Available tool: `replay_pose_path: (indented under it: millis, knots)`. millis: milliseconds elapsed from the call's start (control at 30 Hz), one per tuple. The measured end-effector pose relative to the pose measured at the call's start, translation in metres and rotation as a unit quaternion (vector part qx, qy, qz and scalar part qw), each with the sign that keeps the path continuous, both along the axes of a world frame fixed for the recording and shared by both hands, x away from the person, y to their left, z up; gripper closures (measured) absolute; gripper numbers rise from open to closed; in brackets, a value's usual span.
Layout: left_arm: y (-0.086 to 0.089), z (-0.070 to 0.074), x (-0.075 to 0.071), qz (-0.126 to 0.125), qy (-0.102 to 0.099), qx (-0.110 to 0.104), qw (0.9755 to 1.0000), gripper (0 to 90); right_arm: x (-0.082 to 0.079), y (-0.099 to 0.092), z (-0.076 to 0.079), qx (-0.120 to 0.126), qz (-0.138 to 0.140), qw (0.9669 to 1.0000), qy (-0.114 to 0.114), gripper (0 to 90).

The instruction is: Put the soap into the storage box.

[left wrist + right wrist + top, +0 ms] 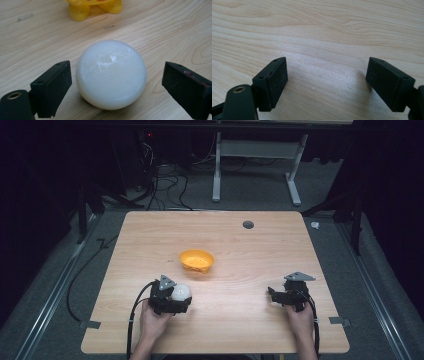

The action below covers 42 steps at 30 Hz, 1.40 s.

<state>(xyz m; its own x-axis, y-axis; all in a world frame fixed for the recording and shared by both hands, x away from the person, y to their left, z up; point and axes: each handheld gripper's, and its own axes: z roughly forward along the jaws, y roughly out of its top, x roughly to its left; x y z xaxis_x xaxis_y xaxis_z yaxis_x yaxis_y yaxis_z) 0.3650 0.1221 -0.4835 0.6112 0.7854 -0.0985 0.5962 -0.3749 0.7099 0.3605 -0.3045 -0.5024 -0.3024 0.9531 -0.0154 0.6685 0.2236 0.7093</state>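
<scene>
The ball [111,75] is milky white with a glossy sheen. The bowl [196,260] is orange-yellow, speckled with small dark dots inside. The table [260,245] is pale wood with wavy brown grain. Both grippers, the left gripper [172,296] and the right gripper [280,296], are black, each topped with a grey plate.

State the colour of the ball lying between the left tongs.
Milky white ball, glossy; clearest in the left gripper view.

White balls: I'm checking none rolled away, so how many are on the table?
1. The white ball sits on the table between the left gripper's open jaws, near the yellow bowl.
</scene>
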Motion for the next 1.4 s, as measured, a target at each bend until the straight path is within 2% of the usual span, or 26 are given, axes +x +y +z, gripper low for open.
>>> replay_pose_path:
  millis: [267,533,733,1267,1400]
  knots:
    - [-0.006,-0.008,0.005,0.006,0.012,0.028,0.9995,14.9,0.000,0.000,0.000,0.000,0.000,1.0000,0.000,18.6]
    - [-0.009,-0.009,0.004,0.011,0.003,0.041,0.9991,19.2,0.000,0.000,0.000,-0.001,0.000,1.0000,0.000,18.5]
    - [-0.009,-0.011,0.003,0.020,0.000,0.041,0.9990,23.0,0.000,0.000,0.000,0.000,0.001,1.0000,0.000,18.5]
    - [-0.006,-0.011,0.003,0.011,-0.004,0.039,0.9991,24.1,0.000,0.000,0.000,0.000,0.000,1.0000,0.000,18.5]
    - [-0.006,-0.008,0.002,0.010,-0.005,0.031,0.9995,24.1,0.000,0.000,0.000,0.000,0.001,1.0000,0.000,18.5]
